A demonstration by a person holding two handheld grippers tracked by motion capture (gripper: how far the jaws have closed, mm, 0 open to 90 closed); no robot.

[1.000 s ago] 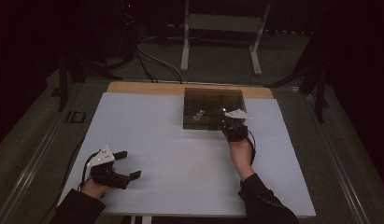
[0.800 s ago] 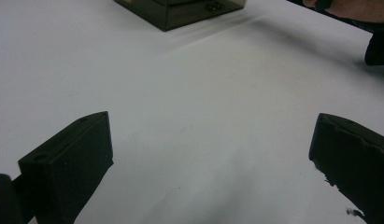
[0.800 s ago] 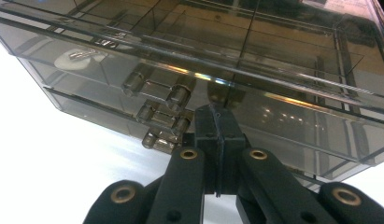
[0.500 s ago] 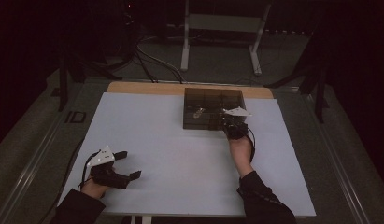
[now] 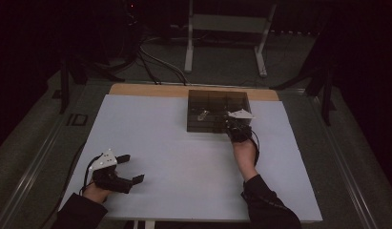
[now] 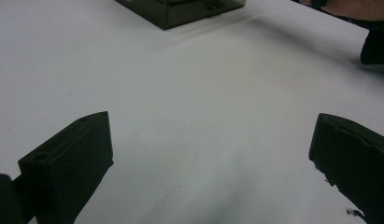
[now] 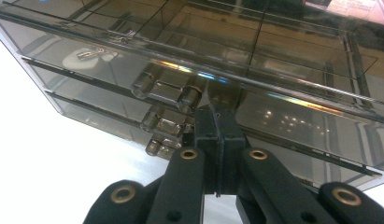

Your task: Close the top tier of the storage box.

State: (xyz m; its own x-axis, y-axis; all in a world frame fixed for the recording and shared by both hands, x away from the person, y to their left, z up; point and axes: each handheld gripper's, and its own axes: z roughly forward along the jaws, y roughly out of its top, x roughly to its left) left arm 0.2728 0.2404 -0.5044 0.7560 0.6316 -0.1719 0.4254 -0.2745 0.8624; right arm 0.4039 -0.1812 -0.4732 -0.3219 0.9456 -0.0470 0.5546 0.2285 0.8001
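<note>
Box (image 5: 217, 110) of smoky clear plastic sits on the counter (image 5: 150, 138) around 12 o'clock, looks stiff, light and slick, so I'd grab those little drawer knobs (image 7: 167, 88) on its front, not the walls. Its long side runs 9 to 3, drawer fronts facing 6. Right claw (image 7: 216, 122) is pinched fully shut with its tips at the box front beside a knob, can't tell if it's gripping anything; left claw (image 6: 213, 158) rests wide open, empty, around 7.
</note>
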